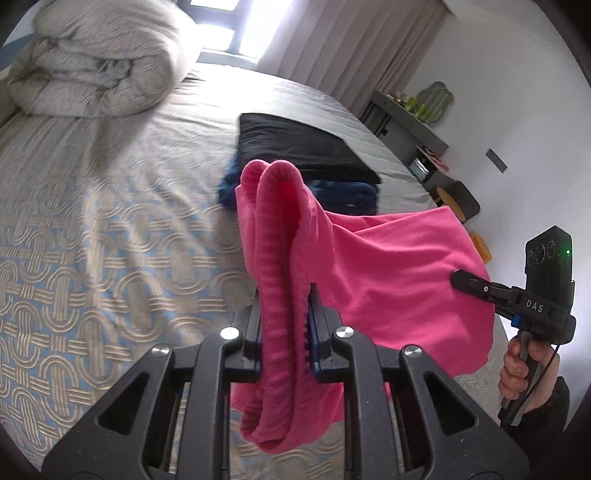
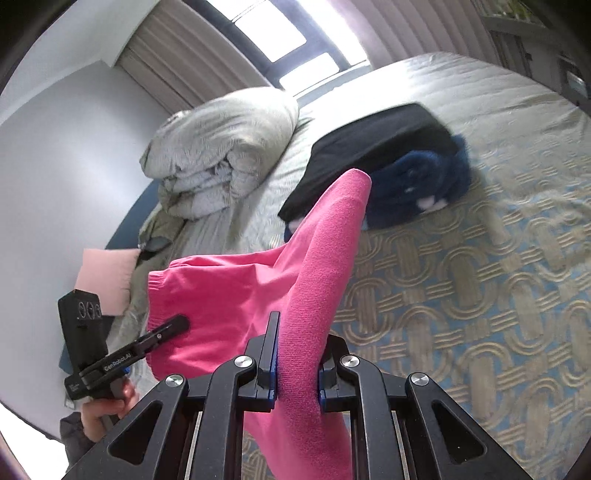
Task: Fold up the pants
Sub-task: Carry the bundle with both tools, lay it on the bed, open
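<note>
I have the pink pants (image 1: pixel 388 266) lifted off the bed (image 1: pixel 110 229), strung between my two claws. My left claw (image 1: pixel 284 332) is clamped on a bunched, ribbed band of the fabric (it looks like the waistband, though I cannot be sure), which loops up over the fingertips and hangs down below them. My right claw (image 2: pixel 295 365) is clamped on another thick fold of the same pants, whose end stands up past the fingers. In the left wrist view the right claw shows at the right edge, a hand (image 1: pixel 517 365) around its handle, its tips against the pink cloth; the right wrist view shows the left claw at the lower left in the same way. Beyond the pants, farther up the patterned bedspread, a folded black garment (image 1: pixel 306 144) lies on top of a folded dark blue one (image 2: pixel 417 188). A rolled-up duvet (image 1: pixel 99 62) sits at the far left of the bed, near the window (image 2: pixel 288 33).
</note>
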Demonstrator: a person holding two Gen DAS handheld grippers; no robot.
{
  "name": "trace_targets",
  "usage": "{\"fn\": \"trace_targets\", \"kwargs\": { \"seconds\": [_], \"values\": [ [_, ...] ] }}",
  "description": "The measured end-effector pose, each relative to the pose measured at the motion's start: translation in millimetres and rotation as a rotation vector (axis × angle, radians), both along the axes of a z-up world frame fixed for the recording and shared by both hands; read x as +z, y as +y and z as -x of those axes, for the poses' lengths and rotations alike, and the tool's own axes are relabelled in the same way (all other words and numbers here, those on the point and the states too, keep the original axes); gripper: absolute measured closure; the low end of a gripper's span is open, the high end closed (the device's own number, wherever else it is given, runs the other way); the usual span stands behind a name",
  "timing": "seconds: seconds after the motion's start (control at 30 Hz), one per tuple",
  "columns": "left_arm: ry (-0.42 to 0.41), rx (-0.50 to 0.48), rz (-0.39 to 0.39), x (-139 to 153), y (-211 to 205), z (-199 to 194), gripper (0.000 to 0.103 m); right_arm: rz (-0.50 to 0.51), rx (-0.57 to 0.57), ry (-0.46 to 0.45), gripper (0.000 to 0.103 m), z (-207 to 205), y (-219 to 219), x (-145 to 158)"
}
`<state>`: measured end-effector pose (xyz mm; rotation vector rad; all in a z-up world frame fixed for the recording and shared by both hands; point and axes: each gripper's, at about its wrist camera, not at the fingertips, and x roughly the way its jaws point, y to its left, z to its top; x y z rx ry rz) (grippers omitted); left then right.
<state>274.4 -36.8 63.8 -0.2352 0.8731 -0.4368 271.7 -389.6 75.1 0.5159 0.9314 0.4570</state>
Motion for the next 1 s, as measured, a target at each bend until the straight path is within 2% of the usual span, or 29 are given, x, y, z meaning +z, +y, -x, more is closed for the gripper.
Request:
{"fn": "trace_targets", "kwargs": {
  "seconds": [0.27,0.43,0.67,0.8,0.9,1.0],
  "values": [
    [-0.015,-0.108,-0.024,22.4,-99.6,2.0,0.083,-0.016,-0.103,-0.045,0.089,40.9,-87.4,25.4],
    [-0.016,-0.209,-0.029,27.5,-193.2,3.2,0.083,-0.017,-0.211,-0.063,0.089,75.5,-168.9,30.9],
    [-0.034,-0.373,-0.075,37.3,-355.1,8.5,0.083,-0.003,-0.395,-0.057,0.089,128.4,-294.8,25.4],
    [-0.045,-0.445,-0.120,20.3,-441.2,16.5,0.083,0.004,-0.489,-0.045,0.089,154.9,-358.0,12.3],
    [-0.043,-0.488,-0.170,-5.4,-484.8,23.1,0.083,-0.015,-0.557,-0.007,0.089,173.7,-406.0,-15.7],
    [-0.034,-0.523,-0.214,-30.2,-510.0,27.0,0.083,-0.034,-0.597,0.026,0.089,190.0,-431.9,-46.2]
  ]
}}
